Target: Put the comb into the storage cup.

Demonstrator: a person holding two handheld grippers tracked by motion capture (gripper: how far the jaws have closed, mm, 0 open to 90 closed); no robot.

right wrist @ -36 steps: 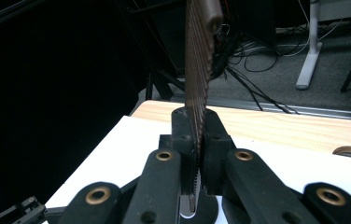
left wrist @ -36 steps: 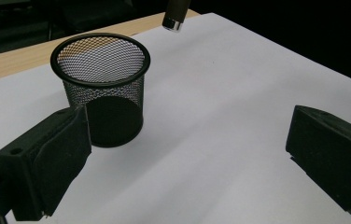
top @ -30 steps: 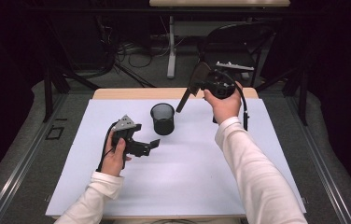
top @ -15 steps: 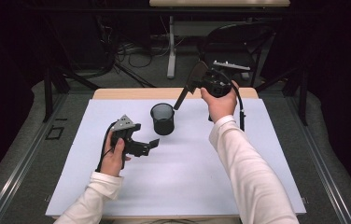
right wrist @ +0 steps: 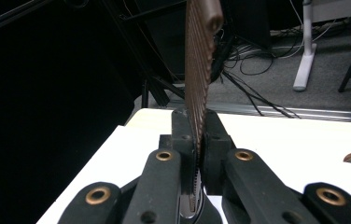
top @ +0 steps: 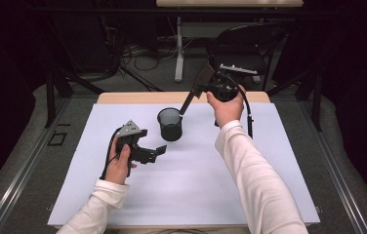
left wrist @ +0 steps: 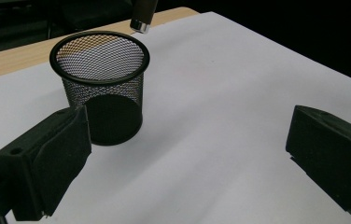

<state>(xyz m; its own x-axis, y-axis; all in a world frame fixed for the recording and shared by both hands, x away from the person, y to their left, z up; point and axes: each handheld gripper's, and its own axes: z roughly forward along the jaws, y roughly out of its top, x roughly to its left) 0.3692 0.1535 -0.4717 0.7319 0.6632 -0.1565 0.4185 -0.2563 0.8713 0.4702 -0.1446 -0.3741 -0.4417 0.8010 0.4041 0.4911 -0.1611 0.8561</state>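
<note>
Comb (top: pixel 193 93) tip nearer cup (top: pixel 171 124) rim vs before.

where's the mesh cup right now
In the high view the black mesh cup stands upright on the white sheet left of centre toward the far edge, between the left gripper and the comb tip.

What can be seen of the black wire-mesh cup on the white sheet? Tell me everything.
The black wire-mesh cup is round and open-topped, with a solid black rim, see-through mesh walls and a dark solid base. It stands upright on the white sheet, towards the table's far edge. It looks empty. Neither gripper touches it: the open left gripper is beside it, and the tip of the dark brown comb-like tool held in the right gripper hangs just above its far rim.
</note>
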